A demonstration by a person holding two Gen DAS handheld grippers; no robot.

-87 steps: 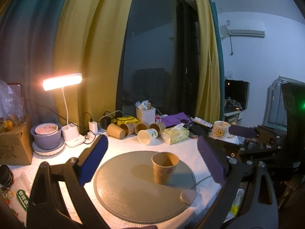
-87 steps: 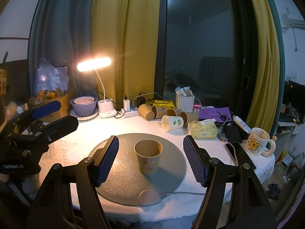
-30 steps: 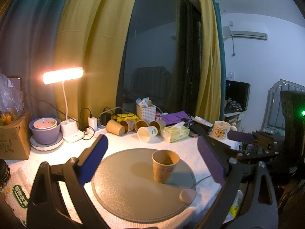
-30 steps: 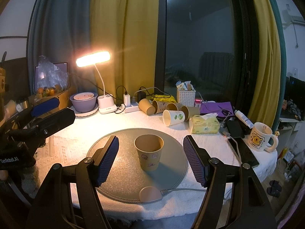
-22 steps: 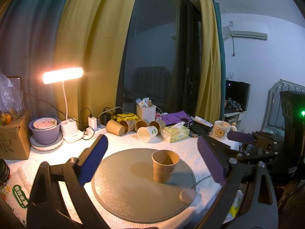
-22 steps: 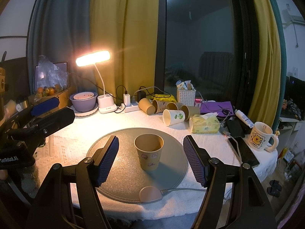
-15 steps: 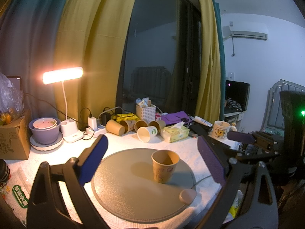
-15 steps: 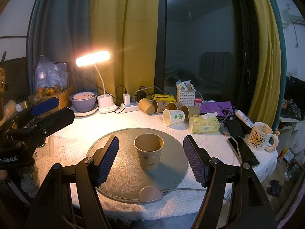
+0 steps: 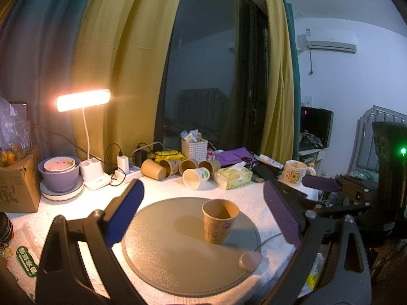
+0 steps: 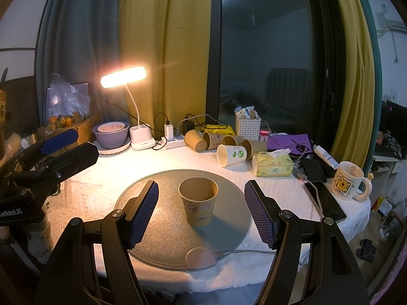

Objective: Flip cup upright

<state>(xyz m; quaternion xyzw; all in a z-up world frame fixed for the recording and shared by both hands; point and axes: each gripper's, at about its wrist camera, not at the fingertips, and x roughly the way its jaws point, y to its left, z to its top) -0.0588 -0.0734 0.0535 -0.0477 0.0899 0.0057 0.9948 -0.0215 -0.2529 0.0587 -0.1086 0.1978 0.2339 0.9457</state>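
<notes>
I see the brown paper cup with small printed stickers point(image 10: 198, 202) standing mouth-up near the middle of the round grey glittery mat point(image 10: 165, 228), exactly where it stood a few seconds ago; over that span nothing on the mat has shifted, and only my two views have drifted slightly. I judge from this that the flip is done and I am merely holding off.

My right hand-held gripper point(image 10: 201, 212) has its jaws spread wide to either side of the cup, touching nothing and carrying nothing. My left hand-held gripper point(image 9: 203, 214) is likewise wide open and empty, with the cup in the right half of its gap and clear of both blue pads.

Counting outward from the mat: one cup stands on it, and one pinkish controller puck point(image 10: 201, 258) sits at its near edge with a grey cable. Beyond the mat, on the white textured cloth of the worktop point(image 10: 84, 190), five more paper cups lie on their sides: four brown ones point(image 10: 195, 140) and one white cup with green leaves point(image 10: 231, 155). Beside them I count one tissue box point(image 10: 272, 167), one white mug with a yellow bear point(image 10: 348, 181) and one lit desk lamp point(image 10: 124, 76).
</notes>
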